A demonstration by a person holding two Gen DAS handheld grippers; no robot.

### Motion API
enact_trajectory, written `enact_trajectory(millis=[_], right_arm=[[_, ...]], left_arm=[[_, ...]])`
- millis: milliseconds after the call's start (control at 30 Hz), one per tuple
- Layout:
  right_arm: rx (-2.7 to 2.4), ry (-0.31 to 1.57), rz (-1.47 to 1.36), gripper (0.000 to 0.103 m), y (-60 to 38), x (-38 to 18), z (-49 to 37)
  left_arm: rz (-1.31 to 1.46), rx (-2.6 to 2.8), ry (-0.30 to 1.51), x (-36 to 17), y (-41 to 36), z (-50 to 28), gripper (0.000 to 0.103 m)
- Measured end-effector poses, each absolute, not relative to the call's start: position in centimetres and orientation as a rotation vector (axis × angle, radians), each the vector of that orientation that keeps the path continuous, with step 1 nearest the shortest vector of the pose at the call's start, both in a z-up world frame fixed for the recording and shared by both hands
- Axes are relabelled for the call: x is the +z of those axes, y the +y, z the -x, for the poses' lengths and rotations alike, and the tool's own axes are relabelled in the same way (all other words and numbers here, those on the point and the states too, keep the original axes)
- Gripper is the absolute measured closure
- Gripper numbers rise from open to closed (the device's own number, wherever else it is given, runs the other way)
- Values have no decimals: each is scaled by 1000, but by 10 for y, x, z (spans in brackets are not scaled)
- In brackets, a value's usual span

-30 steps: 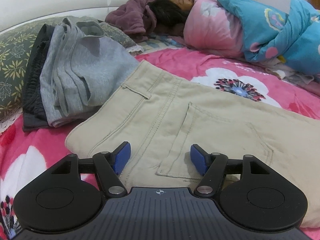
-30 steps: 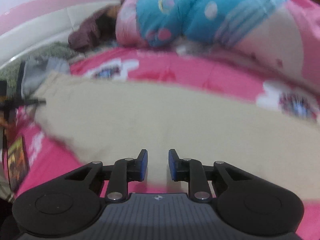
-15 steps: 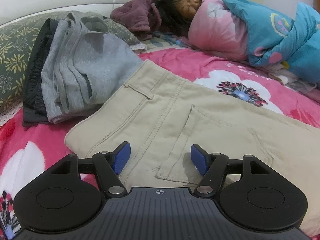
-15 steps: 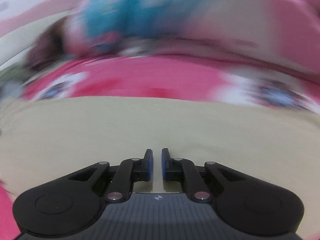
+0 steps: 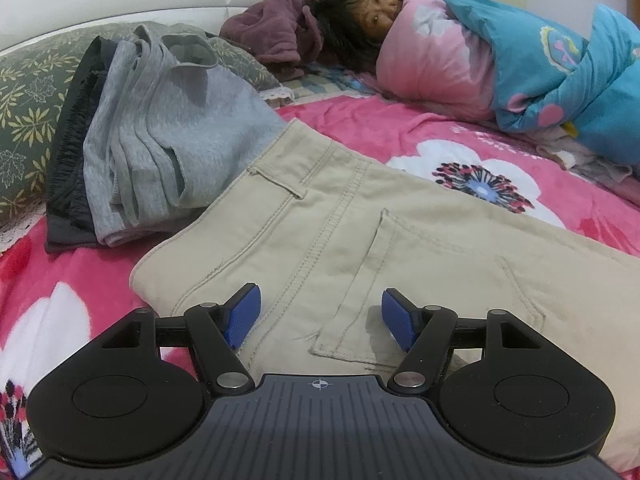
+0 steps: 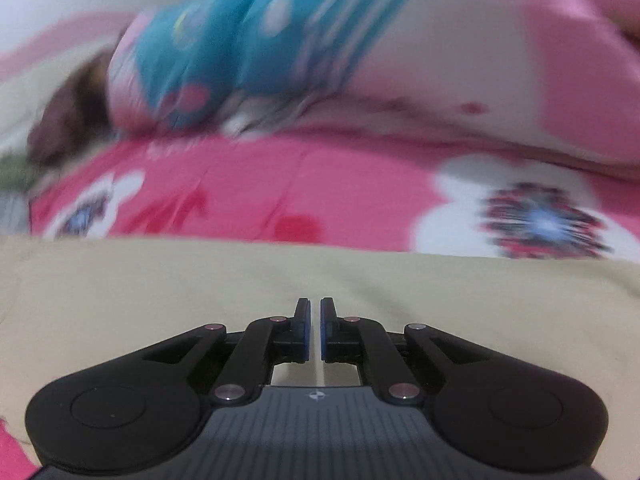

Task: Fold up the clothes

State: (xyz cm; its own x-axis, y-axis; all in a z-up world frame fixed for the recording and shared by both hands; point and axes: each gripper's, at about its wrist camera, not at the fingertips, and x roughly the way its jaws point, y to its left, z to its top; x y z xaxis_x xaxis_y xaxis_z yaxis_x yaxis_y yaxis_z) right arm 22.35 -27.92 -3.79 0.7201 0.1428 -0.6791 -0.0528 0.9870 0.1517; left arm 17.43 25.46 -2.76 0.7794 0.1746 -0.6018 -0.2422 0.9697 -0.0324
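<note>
The beige trousers (image 5: 360, 240) lie flat on the pink flowered bedspread (image 5: 400, 136), waistband toward 10 o'clock in the left wrist view, one back pocket facing up. The left gripper (image 5: 321, 316) hovers at the near edge of the trousers with its jaws wide and nothing between them; the pocket's lower corner sits in the gap. At 10 o'clock a folded grey garment (image 5: 168, 132) rests on a dark one (image 5: 68, 152), its edge touching the waistband corner. Bare bedspread stays open at 8 o'clock and beyond the trousers' far edge toward 1 o'clock. A person (image 5: 360, 12) lies under a blue and pink quilt (image 5: 540, 60) at 12 to 2 o'clock, well apart.

In the blurred right wrist view, the right gripper (image 6: 315, 330) has its jaws nearly together over the trousers (image 6: 160, 300); whether cloth is pinched cannot be told. The trousers' far edge runs straight across, bedspread (image 6: 280, 192) beyond.
</note>
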Motion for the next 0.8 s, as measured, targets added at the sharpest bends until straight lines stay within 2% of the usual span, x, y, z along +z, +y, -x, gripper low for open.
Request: enact_trajectory(millis=[67,267,400,533,667,800], right_arm=[[72,771,-133,103,-294,-46,-232],[-216,686,-383,103,-442,-56,-210],[-431,636,-454,103,-495,-47,-196],[-357,632,-442,99,-479,-36,-189],[-175,679,-385,86,-447,-34,-183],[-300,734,-279,93,-464,-47,-162]], left_arm=[[104,221,638,-28,254,-173,36],[101,224,645,-27,253,-176,35],[129,229,643,-27,255,-176,35],[133,229,644,-26,256,-176,35],[141,237,647,-25,255,-178,35],[149,239,647,-25,256,-178,35]])
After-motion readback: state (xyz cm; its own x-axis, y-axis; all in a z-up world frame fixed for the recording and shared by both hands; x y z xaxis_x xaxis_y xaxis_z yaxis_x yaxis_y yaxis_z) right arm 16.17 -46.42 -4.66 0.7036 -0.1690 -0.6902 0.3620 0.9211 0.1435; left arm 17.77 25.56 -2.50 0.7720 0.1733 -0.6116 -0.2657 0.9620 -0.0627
